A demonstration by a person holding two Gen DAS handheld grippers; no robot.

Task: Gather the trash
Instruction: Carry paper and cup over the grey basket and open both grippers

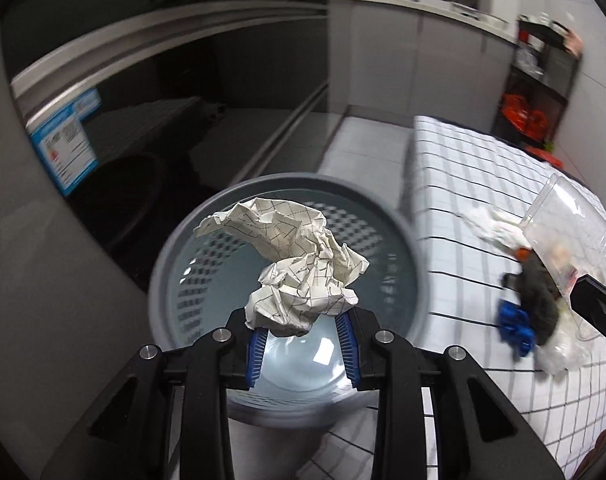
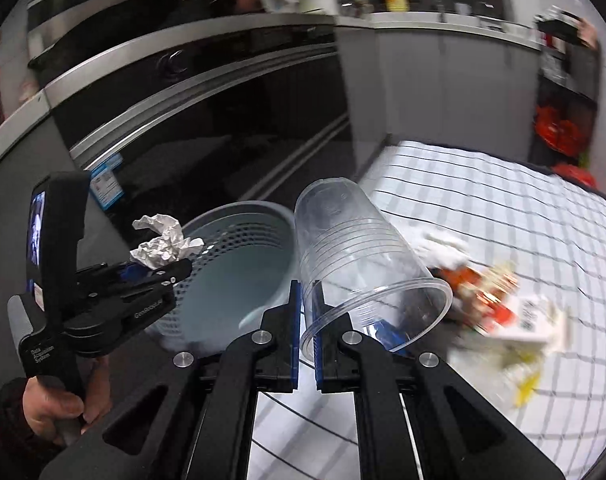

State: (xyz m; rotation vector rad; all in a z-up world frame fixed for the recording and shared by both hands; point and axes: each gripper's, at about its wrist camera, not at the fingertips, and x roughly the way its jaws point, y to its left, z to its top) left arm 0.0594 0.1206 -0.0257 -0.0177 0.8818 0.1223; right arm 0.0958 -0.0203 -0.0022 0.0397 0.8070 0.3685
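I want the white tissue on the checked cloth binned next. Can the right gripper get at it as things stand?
Probably not yet: the right gripper is shut on the clear plastic cup, whose body lies between the fingers and the white tissue. Nothing else covers the tissue.

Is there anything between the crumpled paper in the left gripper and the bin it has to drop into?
Nothing visible. The left gripper holds the crumpled paper right above the open grey bin, whose inside looks bare. The clear plastic cup in the right gripper sits off to the side, not over the opening.
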